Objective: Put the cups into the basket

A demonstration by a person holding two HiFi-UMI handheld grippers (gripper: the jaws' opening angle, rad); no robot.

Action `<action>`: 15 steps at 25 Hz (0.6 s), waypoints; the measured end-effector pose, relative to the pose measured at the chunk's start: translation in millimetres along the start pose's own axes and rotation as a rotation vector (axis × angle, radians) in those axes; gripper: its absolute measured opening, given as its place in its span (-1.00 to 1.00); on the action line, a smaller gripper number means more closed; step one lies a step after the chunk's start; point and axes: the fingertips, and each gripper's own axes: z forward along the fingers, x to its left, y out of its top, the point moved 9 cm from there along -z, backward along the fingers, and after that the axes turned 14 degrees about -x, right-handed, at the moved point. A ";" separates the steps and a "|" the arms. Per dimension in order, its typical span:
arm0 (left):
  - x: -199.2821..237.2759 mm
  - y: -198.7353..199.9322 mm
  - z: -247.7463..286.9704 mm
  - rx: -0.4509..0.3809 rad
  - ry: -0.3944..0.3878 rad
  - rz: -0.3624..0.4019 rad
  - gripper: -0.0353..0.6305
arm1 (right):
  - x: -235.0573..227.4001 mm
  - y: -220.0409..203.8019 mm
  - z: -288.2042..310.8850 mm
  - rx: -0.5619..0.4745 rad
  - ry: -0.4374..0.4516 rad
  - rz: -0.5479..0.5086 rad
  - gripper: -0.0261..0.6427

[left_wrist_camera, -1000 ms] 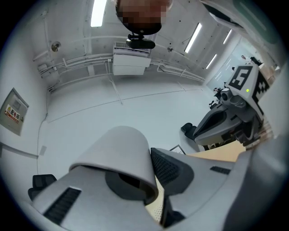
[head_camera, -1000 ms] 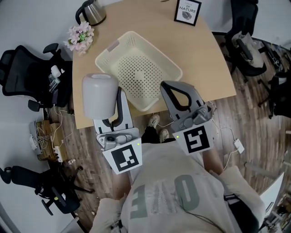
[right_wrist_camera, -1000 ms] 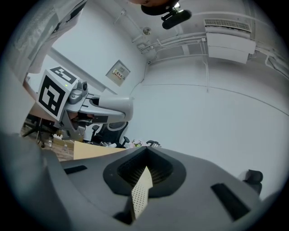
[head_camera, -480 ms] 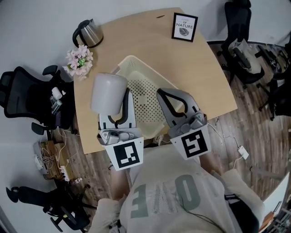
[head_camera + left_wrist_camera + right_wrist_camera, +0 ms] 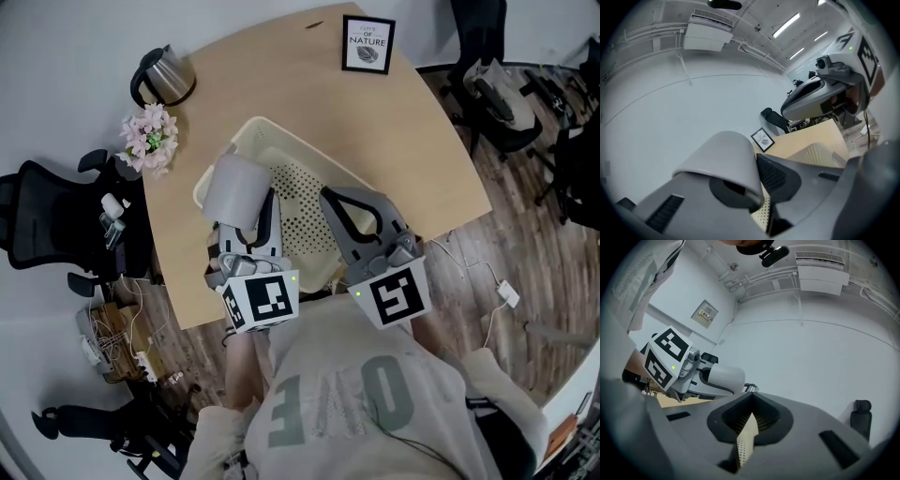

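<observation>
Currently we grip the grey cup (image 5: pixel 234 186) in the left gripper (image 5: pixel 757 187), tilted over the left rim of the basket (image 5: pixel 281 139). Our right gripper (image 5: pixel 751 397) hovers alongside, jaws together, empty.

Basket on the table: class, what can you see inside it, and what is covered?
The basket shows a bare perforated floor, with no cup on that part. Its near side is covered by the left gripper, the grey cup it holds, and the right gripper.
</observation>
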 end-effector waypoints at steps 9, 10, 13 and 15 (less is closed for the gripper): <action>-20.5 -59.2 39.4 0.356 -0.372 0.010 -0.75 | -13.1 -16.8 -14.4 0.060 -0.069 0.044 -0.93; -25.4 -66.5 42.3 0.387 -0.412 0.039 -0.75 | -13.4 -17.6 -17.1 0.066 -0.076 0.044 -0.93; -38.1 -80.1 50.9 0.455 -0.523 0.119 -0.75 | -15.1 -17.6 -25.0 0.065 -0.102 0.053 -0.93; -46.4 -88.6 56.9 0.506 -0.604 0.187 -0.75 | -15.9 -19.0 -30.3 0.071 -0.119 0.051 -0.93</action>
